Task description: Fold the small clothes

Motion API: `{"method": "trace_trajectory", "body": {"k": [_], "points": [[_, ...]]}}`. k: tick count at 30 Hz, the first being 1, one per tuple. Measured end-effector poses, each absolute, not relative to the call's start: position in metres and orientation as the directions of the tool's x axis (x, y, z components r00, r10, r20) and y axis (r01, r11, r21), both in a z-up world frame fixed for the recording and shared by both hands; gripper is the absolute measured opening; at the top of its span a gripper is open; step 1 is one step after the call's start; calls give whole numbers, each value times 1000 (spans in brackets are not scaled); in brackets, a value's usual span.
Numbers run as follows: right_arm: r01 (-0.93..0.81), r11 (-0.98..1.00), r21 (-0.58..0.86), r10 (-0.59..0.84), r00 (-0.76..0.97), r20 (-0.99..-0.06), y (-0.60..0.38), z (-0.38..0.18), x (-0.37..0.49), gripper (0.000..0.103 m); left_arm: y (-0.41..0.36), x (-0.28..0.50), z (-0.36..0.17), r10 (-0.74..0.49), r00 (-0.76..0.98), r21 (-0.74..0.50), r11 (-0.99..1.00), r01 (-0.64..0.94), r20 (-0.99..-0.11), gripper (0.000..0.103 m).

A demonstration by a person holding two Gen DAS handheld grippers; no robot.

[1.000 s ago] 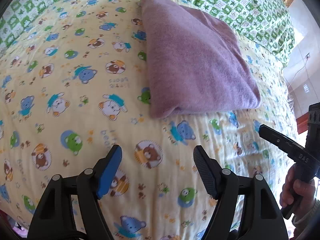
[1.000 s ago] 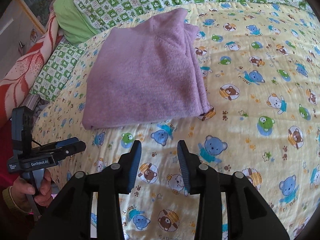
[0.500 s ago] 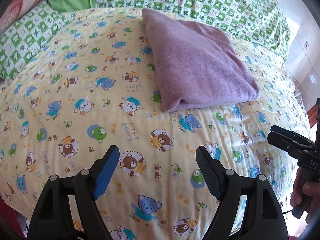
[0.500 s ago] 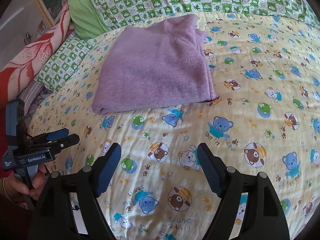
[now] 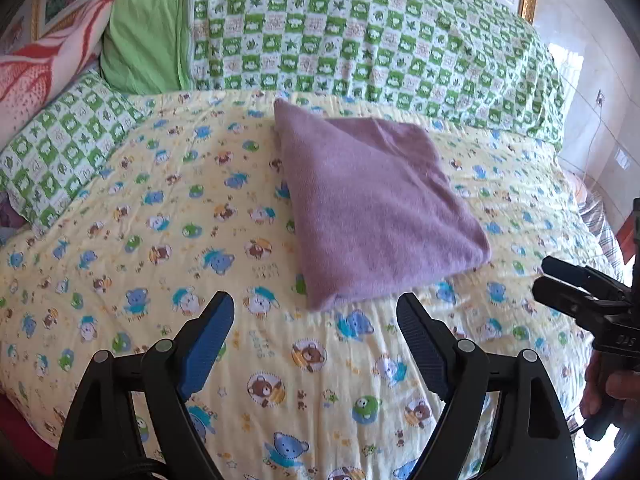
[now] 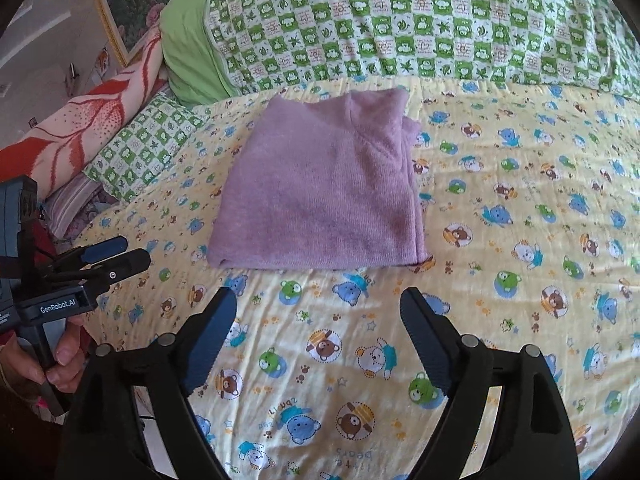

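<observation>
The folded lilac knit garment [image 5: 372, 208] lies flat on the pale yellow quilt printed with cartoon bears [image 5: 160, 220], towards the far side of the bed, its far edge near the green-and-white checked bedding [image 5: 360, 40] that runs across the head. Top layer smooth; stacked fold edges show along the right side in the right wrist view [image 6: 328, 192].

Left gripper [image 5: 316, 312]: fingers spread wide, blue pads facing inward, nothing between them; it hangs over bare quilt on the near side of the garment, apart from it. Seen from the right wrist view, the left gripper [image 6: 116, 254] sits at the left edge of the bed.

Right gripper [image 6: 318, 308]: jaws wide apart, empty, over bare quilt just short of the garment's near edge, not touching.

A red-and-cream patterned blanket [image 6: 80, 124] and a plain green pillow [image 6: 188, 48] lie far left.
</observation>
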State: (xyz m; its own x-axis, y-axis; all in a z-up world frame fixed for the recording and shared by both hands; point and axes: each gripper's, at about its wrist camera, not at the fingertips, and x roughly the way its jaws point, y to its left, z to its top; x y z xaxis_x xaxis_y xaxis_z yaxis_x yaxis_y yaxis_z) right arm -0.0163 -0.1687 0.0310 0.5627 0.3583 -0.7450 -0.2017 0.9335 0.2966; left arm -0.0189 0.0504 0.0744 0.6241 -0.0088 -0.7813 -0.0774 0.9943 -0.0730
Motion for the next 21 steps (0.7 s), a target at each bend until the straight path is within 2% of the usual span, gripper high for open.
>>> {"method": "trace_trajectory", "body": {"k": [2, 4, 6, 21], "points": [[-222, 931, 290, 365, 594, -717, -170, 45, -15, 87, 49, -16, 80, 4, 633, -62, 995, -83, -774, 85], [-233, 933, 273, 359, 626, -692, -170, 56, -15, 97, 47, -13, 82, 12, 639, -55, 995, -86, -769, 88], [-232, 938, 257, 346, 649, -677, -170, 62, -12, 103, 44, -10, 80, 24, 637, -43, 995, -88, -770, 89], [-246, 947, 207, 314, 571, -759, -157, 1, 8, 103, 37, 10, 21, 103, 565, 27, 990, -141, -819, 90]]}}
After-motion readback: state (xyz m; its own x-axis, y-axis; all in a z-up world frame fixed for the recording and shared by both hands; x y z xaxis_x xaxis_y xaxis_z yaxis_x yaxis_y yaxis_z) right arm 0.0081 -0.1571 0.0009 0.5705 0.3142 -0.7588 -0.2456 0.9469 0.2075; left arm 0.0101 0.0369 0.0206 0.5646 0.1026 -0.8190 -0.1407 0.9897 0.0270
